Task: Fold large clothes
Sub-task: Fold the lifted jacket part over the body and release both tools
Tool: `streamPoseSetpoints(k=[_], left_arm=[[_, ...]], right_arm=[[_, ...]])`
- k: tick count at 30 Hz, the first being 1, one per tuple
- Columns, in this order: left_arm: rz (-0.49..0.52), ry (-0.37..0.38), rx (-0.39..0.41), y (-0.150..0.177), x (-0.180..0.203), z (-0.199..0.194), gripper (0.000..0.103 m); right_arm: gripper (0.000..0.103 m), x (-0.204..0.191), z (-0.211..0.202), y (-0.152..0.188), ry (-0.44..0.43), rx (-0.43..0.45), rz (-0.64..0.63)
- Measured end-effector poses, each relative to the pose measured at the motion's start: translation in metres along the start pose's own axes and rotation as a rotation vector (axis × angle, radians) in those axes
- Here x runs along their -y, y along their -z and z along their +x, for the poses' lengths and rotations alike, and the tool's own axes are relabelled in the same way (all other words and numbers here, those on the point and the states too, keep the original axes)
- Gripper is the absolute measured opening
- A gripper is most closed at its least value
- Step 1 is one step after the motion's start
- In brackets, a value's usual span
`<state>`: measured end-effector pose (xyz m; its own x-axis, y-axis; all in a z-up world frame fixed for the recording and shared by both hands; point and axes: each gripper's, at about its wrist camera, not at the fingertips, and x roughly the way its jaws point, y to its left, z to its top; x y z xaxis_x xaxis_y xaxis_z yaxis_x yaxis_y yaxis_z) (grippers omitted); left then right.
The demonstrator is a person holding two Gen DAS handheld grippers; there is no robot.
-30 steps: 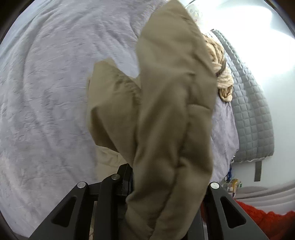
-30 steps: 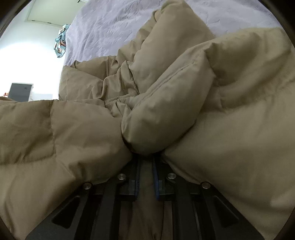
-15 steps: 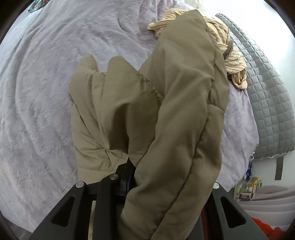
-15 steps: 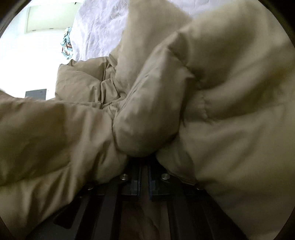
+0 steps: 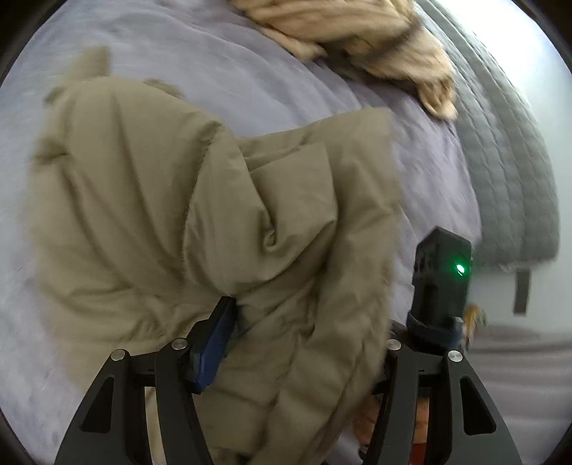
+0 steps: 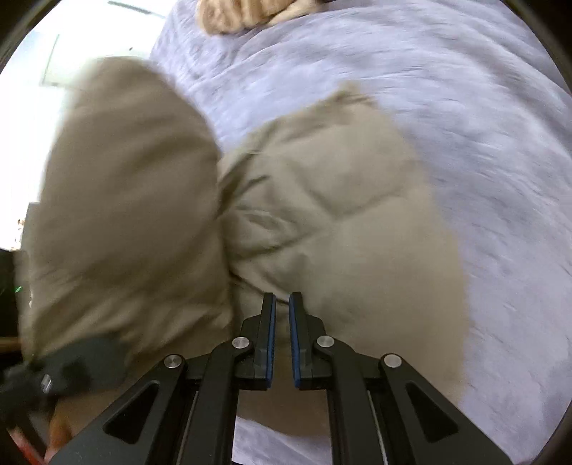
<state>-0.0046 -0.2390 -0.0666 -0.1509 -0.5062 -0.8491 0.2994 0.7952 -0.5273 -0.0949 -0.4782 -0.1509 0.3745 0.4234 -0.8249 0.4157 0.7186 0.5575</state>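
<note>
A tan puffer jacket [image 5: 178, 214] lies bunched on the lilac bed cover [image 5: 250, 71]. My left gripper [image 5: 293, 322] is low over it with its jaws opening. A fold of the jacket still lies between them, beside the blue left pad [image 5: 214, 343], and the right finger is hidden under cloth. In the right wrist view the jacket [image 6: 339, 221] lies in two humps. My right gripper [image 6: 281, 297] hovers at its near edge, jaws opening by a narrow gap with nothing between the pads. Both views are motion-blurred.
A beige striped garment [image 5: 357, 35] lies at the far side of the bed, also in the right view [image 6: 243, 14]. A grey quilted cover [image 5: 507, 179] hangs at the right. The black body of the other gripper [image 5: 443, 272] shows a green light.
The left gripper carried the hanging jacket down onto the bed and its jaws spread apart. The right gripper let go of the fold it pinched and drew back above the jacket.
</note>
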Motion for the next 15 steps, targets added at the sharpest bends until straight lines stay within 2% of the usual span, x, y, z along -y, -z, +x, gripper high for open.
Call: streamPoseSetpoints(k=[2,5,9,12,13,14,15], left_arm=[[0.014,0.105,-0.026,-0.005,0.000,0.019,0.060],[-0.003,0.192,-0.038,-0.012,-0.011,0.043,0.060],[-0.022,0.228,-0.045,-0.023,-0.017,0.068,0.060],[0.007,0.209,-0.051,-0.035,-0.012,0.088,0.060],[0.016,0.199,-0.052,-0.038,-0.008,0.094,0.060],[0.025,0.194,-0.054,-0.042,-0.004,0.101,0.060],[0.035,0.188,-0.056,-0.045,0.001,0.103,0.060]], right_arm=[[0.009,0.014,-0.008,0.004,0.006,0.012,0.034],[0.009,0.035,-0.018,0.009,-0.003,0.020,0.091],[0.009,0.049,-0.036,0.015,0.004,0.034,0.117],[0.010,0.060,-0.053,0.025,-0.009,0.057,0.143],[0.018,0.061,-0.062,0.028,-0.030,0.073,0.144],[0.039,0.064,-0.072,0.029,-0.048,0.084,0.142],[0.052,0.063,-0.080,0.036,-0.075,0.100,0.138]])
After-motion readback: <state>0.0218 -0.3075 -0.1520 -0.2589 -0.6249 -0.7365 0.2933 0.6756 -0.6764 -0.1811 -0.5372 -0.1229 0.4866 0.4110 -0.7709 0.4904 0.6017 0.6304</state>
